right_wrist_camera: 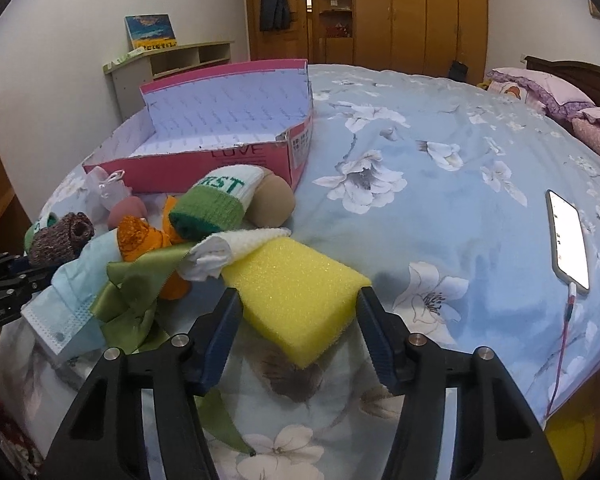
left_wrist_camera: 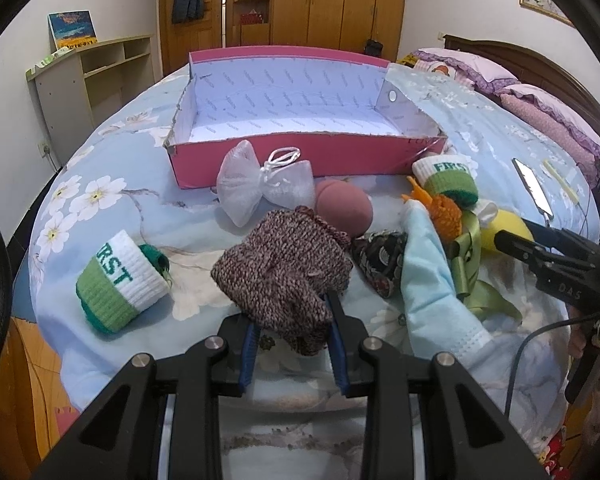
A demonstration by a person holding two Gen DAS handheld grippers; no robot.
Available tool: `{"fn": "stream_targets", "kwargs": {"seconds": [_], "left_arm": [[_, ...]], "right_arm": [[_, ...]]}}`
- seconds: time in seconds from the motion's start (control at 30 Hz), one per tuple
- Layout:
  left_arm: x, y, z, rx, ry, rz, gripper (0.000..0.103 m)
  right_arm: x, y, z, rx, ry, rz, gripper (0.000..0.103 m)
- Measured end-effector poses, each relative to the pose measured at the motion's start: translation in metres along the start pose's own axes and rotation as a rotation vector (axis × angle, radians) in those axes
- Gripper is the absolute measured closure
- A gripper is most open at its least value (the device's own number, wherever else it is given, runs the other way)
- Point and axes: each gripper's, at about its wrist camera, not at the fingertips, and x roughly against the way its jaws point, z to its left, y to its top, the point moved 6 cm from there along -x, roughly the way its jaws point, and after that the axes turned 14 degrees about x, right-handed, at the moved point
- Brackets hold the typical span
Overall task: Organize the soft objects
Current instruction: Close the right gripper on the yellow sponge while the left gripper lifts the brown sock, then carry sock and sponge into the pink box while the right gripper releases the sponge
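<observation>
Left gripper (left_wrist_camera: 292, 320): pinching the brown knit piece (left_wrist_camera: 284, 276).
Right gripper (right_wrist_camera: 296, 312): spread around the yellow sponge (right_wrist_camera: 296, 292), contact unclear.
Crowding sponge: white cloth (right_wrist_camera: 228, 254), green ribbon (right_wrist_camera: 140, 292) at 10 o'clock.
Pink box (right_wrist_camera: 204, 168): at 11 o'clock.

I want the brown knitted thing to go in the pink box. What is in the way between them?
In the left wrist view, a white mesh bow pouch and a pink ball lie between the brown knitted sock and the pink box.
</observation>
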Motion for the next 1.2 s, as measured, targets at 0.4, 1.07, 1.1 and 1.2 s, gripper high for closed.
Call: {"fn": "stream_targets", "kwargs": {"seconds": [0.4, 1.07, 1.1, 1.2], "left_arm": [[0.016, 0.006, -0.001, -0.01, -0.012, -0.041, 0.072], [0.034, 0.041, -0.008, -0.024, -0.03, -0.109, 0.072], [0.033, 0.045, -0.008, -0.024, -0.03, -0.111, 0.072], [0.03, 0.055, -0.008, -0.021, -0.03, -0.113, 0.072]], "right_arm": [[0.03, 0.004, 0.004, -0.006, -0.019, -0.051, 0.044], [0.053, 0.045, 0.025, 0.042, -0.004, -0.148, 0.044], [0.05, 0.049, 0.026, 0.044, 0.0, -0.15, 0.044], [0.044, 0.056, 0.027, 0.045, 0.005, -0.151, 0.044]]}}
